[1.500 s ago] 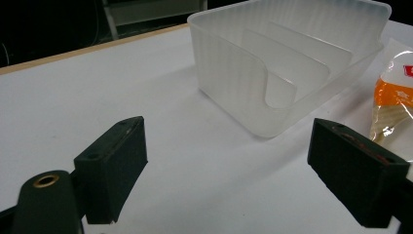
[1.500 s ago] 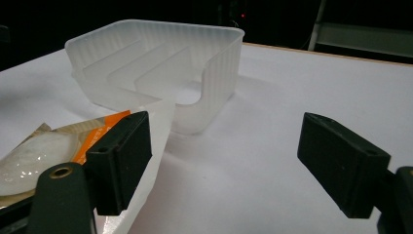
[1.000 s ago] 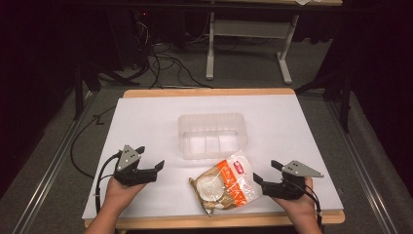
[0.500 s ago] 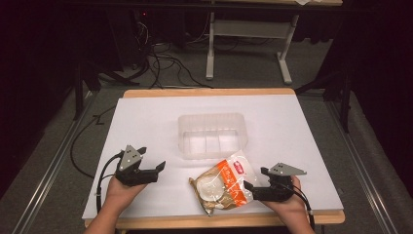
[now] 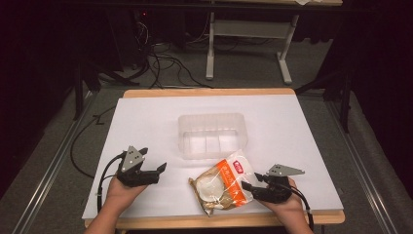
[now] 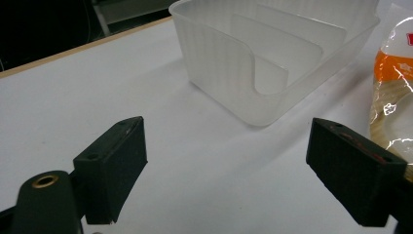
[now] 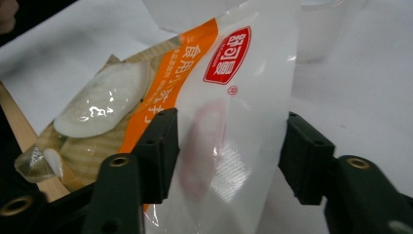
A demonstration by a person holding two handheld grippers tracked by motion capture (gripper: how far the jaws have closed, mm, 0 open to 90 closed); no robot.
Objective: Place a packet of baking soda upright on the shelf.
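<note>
A clear snack bag [image 5: 220,186] with an orange band and a red logo lies near the table's front edge, just in front of a translucent plastic bin [image 5: 213,118]. My right gripper [image 5: 251,182] points left at the bag's right end. In the right gripper view the bag's white end [image 7: 234,97] sits flat between the jaws of the right gripper [image 7: 229,156], which have just been closing; the film is not pinched. My left gripper [image 5: 159,171] rests at the front left, open and empty. In the left gripper view its jaws [image 6: 234,165] face the bin [image 6: 253,73] and the bag [image 6: 394,97].
The white table top [image 5: 302,131] has a wooden edge along the front. The bin stands at the middle and has dividers inside. Cables trail from both grippers, and a desk frame [image 5: 248,44] stands on the floor beyond the table.
My right gripper has slid left onto the bag's right end and its jaws have narrowed around it. The left gripper and the bin have stayed where they were.
</note>
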